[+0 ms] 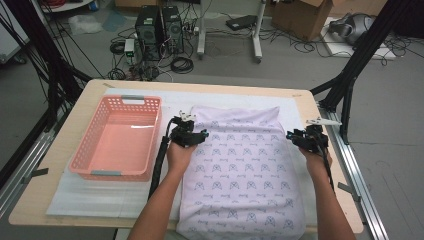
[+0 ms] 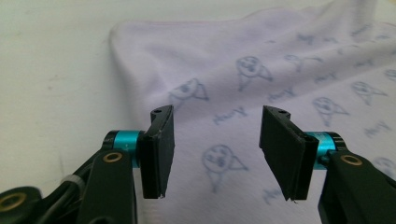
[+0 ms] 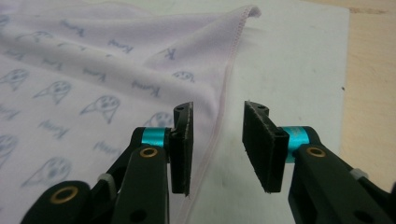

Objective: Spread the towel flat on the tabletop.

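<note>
High view: a pale lilac printed cloth [image 1: 242,175] is spread on the white padded table mat [image 1: 90,192], right of a pink plastic basket [image 1: 120,137]. Left gripper [image 1: 197,134] and right gripper [image 1: 295,136] are held open at its side edges; gripping probably comes next. Its near edge is cut off.

**A lab, not a home**

Beyond your left hand-held gripper [image 1: 188,131], past the tabletop [image 1: 70,130], you see computer towers [image 1: 160,27], tangled floor cables [image 1: 150,62], cardboard boxes [image 1: 305,17] and black rig frames [image 1: 357,60]: a research lab.
</note>
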